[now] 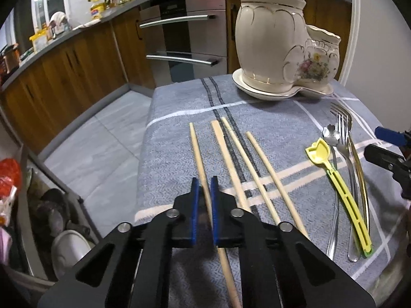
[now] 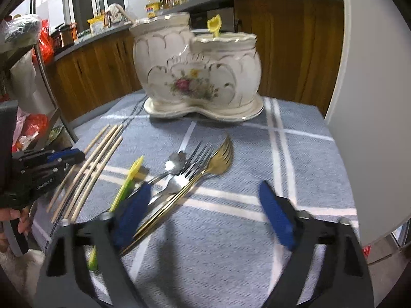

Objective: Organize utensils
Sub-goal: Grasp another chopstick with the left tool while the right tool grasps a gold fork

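A bench (image 1: 179, 107) draped in a grey-blue cloth with pale stripes carries everything. At its far end stands a cream ceramic double holder (image 1: 272, 38) with a floral print on its own saucer; a wooden stick rises from its taller pot, and in the right wrist view a yellow tulip-shaped piece (image 2: 214, 27) pokes from the shorter one. The left hand-held gripper (image 1: 204, 187) has its blue pads narrowed around the leftmost chopstick (image 1: 199, 159), the pads on either side of it; contact cannot be told. Three more chopsticks (image 1: 246, 169) lie just beside it. The right hand-held gripper (image 2: 205, 195) is spread wide and holds nothing, over a gold fork (image 2: 221, 159), silver forks (image 2: 190, 164), a flower-ended spoon (image 2: 173, 163) and a yellow tulip utensil (image 1: 334, 177).
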Motion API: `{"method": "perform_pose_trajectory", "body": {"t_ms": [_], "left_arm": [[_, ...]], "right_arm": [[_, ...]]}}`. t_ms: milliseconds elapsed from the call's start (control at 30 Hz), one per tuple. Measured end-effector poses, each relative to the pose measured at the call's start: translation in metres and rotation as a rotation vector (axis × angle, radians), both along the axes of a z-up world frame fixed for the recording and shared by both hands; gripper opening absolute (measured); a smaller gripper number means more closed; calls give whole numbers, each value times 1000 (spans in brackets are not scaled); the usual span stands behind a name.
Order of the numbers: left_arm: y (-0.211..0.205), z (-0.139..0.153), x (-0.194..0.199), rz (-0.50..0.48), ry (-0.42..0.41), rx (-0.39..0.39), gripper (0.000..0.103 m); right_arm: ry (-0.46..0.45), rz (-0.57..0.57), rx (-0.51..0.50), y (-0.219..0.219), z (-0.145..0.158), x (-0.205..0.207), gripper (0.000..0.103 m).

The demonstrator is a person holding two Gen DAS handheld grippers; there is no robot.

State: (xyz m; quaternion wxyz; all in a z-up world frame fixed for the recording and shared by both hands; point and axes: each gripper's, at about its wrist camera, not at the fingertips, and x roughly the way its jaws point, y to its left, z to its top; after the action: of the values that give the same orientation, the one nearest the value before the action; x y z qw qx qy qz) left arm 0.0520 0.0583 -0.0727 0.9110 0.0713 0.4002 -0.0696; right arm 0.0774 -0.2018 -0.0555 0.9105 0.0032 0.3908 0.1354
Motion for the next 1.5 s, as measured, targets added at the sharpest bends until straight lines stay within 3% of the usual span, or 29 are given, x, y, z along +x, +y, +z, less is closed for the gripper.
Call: {"method": "perform_pose_trajectory", "body": {"t_ms": [167, 333, 467, 667, 867, 1100, 1200, 1300, 1333, 1367, 1500], "left_arm": [[0, -1, 1, -1, -6, 2, 8], [-1, 0, 2, -4, -11, 5, 8], [1, 0, 0, -11, -9, -8, 8], [6, 1, 0, -20, -6, -43, 8], [6, 0, -3, -26, -11, -46, 8], [5, 1, -3, -15, -9, -42, 8], [3, 1, -1, -7, -11, -30, 8], [-1, 0, 0, -4, -15, -2, 8], [-2, 0, 0, -4, -16, 6, 8], [-2, 0, 0, -5, -16, 10, 8], [2, 1, 0, -15, -14, -14, 6]], "right_arm": [[73, -28, 13, 5, 0, 14, 44], [188, -47, 82, 8, -6, 26, 34], [192, -67, 27, 19, -5, 28, 16], [227, -30, -11, 17, -3, 31, 14], [245, 21, -115, 4, 1, 30, 10], [271, -14, -177, -22, 0, 29, 8], [250, -33, -198, -25, 1, 32, 17], [201, -29, -238, -20, 0, 31, 17], [192, -27, -244, -18, -2, 30, 15], [186, -15, -235, -16, -5, 28, 7], [155, -25, -190, -17, -3, 19, 5]]}}
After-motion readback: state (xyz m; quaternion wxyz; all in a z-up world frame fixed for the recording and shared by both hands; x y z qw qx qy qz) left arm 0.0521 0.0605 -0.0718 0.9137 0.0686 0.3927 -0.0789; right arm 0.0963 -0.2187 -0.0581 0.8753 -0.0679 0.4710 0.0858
